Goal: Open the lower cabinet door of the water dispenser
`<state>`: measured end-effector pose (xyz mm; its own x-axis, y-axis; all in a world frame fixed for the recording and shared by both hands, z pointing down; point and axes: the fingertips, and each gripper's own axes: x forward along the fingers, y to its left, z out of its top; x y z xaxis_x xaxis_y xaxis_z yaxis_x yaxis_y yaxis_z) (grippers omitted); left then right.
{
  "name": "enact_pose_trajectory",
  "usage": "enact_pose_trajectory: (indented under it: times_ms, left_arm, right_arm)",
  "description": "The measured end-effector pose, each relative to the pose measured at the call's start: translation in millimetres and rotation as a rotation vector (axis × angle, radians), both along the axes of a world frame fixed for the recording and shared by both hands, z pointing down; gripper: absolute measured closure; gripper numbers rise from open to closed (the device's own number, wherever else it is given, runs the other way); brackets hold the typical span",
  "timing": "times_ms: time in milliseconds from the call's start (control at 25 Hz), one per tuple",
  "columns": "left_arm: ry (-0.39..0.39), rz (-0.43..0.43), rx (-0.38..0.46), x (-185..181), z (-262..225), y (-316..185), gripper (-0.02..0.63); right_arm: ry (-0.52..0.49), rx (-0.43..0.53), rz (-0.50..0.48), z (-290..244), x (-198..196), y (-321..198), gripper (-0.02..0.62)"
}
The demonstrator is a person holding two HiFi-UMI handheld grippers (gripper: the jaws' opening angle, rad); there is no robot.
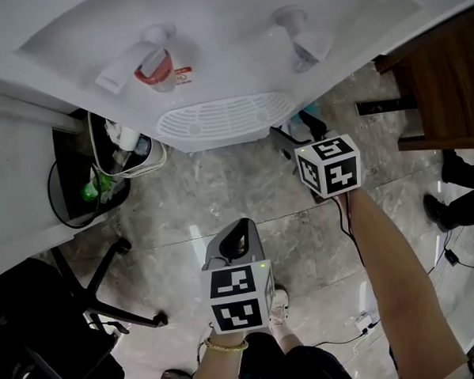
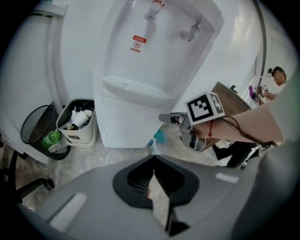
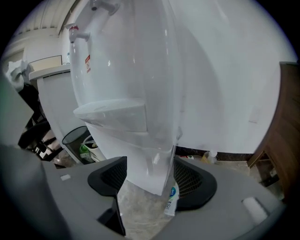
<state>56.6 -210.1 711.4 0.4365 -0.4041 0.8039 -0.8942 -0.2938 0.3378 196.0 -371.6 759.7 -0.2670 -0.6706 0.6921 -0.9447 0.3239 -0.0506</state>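
The white water dispenser (image 1: 214, 59) stands ahead, with two taps and a drip tray (image 1: 221, 118) above its lower cabinet door (image 2: 123, 123), which looks closed. My right gripper (image 1: 287, 142) is low at the dispenser's right front corner. It is open, and the cabinet's corner edge (image 3: 152, 164) shows between its jaws without touching the pads. The left gripper (image 1: 236, 242) hangs back over the floor, jaws together and nothing in them; in its own view the left gripper (image 2: 152, 180) shows only a thin slit.
A white bin of rubbish (image 2: 77, 123) and a black mesh bin (image 2: 40, 131) stand left of the dispenser. An office chair base (image 1: 108, 294) is at the lower left. A wooden cabinet (image 1: 441, 79) stands right. A small bottle (image 3: 171, 199) lies by the dispenser's foot.
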Motion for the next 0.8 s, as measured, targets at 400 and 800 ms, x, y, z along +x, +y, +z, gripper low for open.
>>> enact_pose_trajectory:
  times_ms: [400, 800]
  left_arm:
    - [0.007, -0.032, -0.017, -10, 11, -4, 0.6]
    - [0.007, -0.098, -0.018, -25, 18, 16, 0.598]
  right_arm:
    - [0.021, 0.001, 0.014, -2, -2, -4, 0.344]
    - [-0.091, -0.034, 0.101, -7, -31, 97, 0.414]
